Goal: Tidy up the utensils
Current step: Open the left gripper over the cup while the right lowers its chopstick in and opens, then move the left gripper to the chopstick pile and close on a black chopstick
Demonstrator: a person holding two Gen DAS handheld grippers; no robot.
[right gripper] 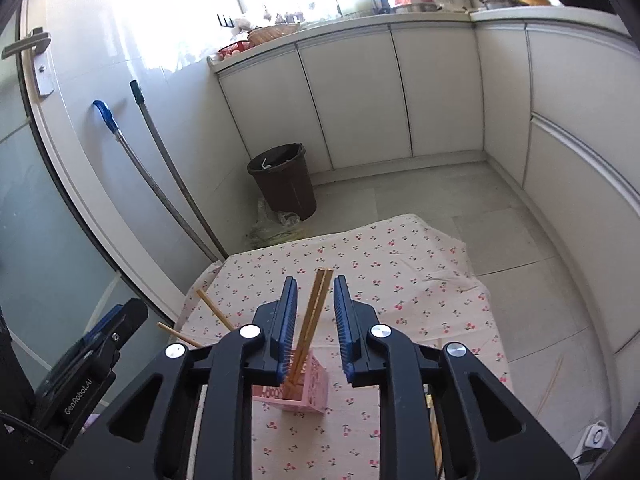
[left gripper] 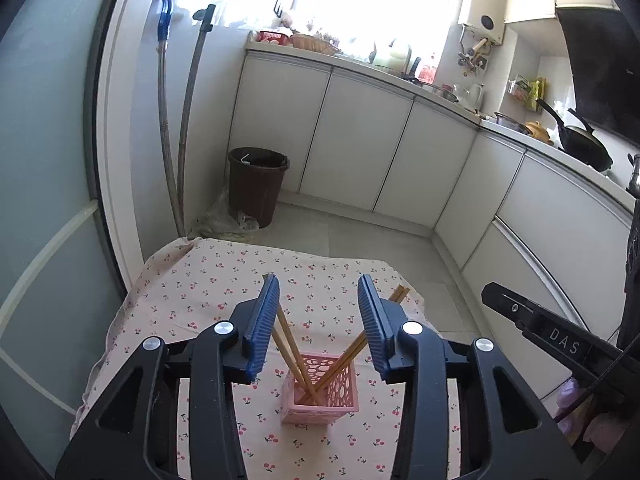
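Both grippers are just hanging over the table (left gripper: pixel 192 280) with fingers spread, holding nothing: left gripper (left gripper: pixel 318 292) and right gripper (right gripper: pixel 316 292). The pink holder (left gripper: pixel 322 392) sits lower centre of frame on the cherry cloth, and the chopsticks (left gripper: pixel 294 354) lean out of it in two pairs, one left, one right.

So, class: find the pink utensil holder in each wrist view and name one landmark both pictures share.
Left wrist view: the pink utensil holder stands low in the centre, on the cherry-print cloth, in the gap of the open left hand-held gripper.
Right wrist view: it sits low, left of centre, partly hidden by a finger.
Shared landmark: the brown bin.
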